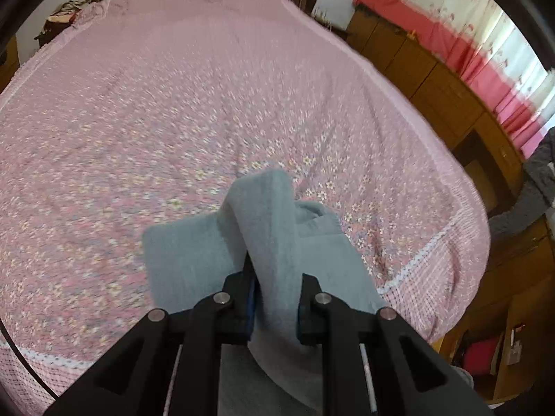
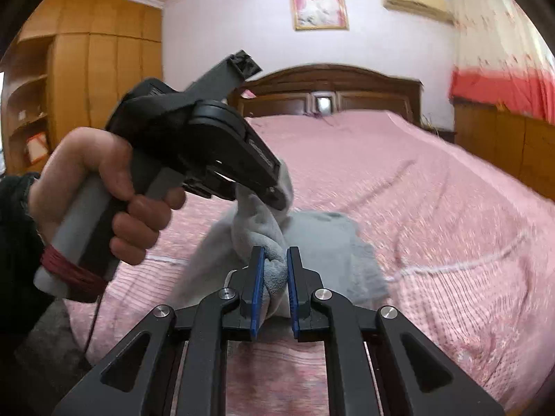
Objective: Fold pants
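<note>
The grey-blue fleece pants (image 1: 215, 246) lie bunched near the front edge of the pink bed (image 1: 173, 104). My left gripper (image 1: 275, 277) is shut on a fold of the pants, and cloth drapes over its fingers and hides the tips. In the right wrist view the left gripper (image 2: 277, 194) grips the pants (image 2: 333, 242) from above, lifted off the bed. My right gripper (image 2: 275, 260) is shut on a bunched edge of the pants between its blue pads (image 2: 257, 277).
The pink flowered bedspread (image 2: 416, 190) covers a wide bed with a dark wooden headboard (image 2: 333, 86). Wooden cabinets (image 1: 433, 69) and a red and white curtain (image 1: 468, 34) stand to the right. A wooden wardrobe (image 2: 86, 86) stands at the left.
</note>
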`<state>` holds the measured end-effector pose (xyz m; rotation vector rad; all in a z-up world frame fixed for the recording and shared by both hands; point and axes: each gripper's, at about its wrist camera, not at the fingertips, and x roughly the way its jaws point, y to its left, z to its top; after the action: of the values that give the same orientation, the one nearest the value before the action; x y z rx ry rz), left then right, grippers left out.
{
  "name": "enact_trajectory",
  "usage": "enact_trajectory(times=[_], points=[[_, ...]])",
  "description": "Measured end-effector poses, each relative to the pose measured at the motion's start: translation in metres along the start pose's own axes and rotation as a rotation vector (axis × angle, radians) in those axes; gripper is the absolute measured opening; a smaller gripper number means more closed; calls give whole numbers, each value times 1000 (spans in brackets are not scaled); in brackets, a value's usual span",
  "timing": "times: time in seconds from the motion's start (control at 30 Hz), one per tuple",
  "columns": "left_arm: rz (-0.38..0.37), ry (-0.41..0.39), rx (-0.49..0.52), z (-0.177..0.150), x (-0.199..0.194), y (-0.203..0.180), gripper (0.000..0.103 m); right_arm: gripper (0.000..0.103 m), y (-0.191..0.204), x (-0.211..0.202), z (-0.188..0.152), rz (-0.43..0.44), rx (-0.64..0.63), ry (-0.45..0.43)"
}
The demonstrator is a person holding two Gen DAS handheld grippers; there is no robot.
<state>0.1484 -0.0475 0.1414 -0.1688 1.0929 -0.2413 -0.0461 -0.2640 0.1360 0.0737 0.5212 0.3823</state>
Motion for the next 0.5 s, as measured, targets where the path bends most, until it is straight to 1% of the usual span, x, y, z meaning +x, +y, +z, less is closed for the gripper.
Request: enact_trajectory(times=[0.07, 0.13, 0.17, 0.2, 0.23, 0.27, 0.3, 0.33, 0.37, 0.4, 0.43, 0.47, 0.5], points=[[24, 24, 29, 7, 10, -12, 16, 12, -18, 0, 3, -7, 53, 8], [30, 55, 53, 15, 21, -25, 23, 11, -31, -3, 3, -30, 68, 4], [10, 61, 54, 18, 23, -26, 31, 11, -38, -4, 1, -40, 83, 3], [-19, 60, 44, 21, 24, -26, 41, 6, -43, -5, 0, -54, 95, 4], [-112, 33, 12, 26, 19, -20, 45, 6, -49, -5, -1, -90, 108, 11], [-184, -3, -18, 26, 12, -13, 46, 6, -60, -3, -4, -128, 136, 34], [-266, -61, -59, 26, -4, 2, 48, 10, -69, -2, -6, -124, 169, 48], [-309, -106, -82, 22, -19, 16, 49, 26, -79, -1, -8, -107, 220, 61], [-323, -138, -89, 16, -32, 28, 51, 35, -89, -3, -9, -67, 284, 62], [-317, -169, -87, 6, -46, 39, 51, 43, -99, -8, -9, -3, 334, 39], [-292, -222, -70, -16, -67, 55, 51, 47, -104, -11, -4, 56, 362, 4], [-271, -257, -60, -33, -78, 64, 52, 50, -105, -11, 2, 86, 365, -14], [-243, -289, -49, -57, -88, 74, 53, 55, -100, -5, 11, 125, 355, -14]])
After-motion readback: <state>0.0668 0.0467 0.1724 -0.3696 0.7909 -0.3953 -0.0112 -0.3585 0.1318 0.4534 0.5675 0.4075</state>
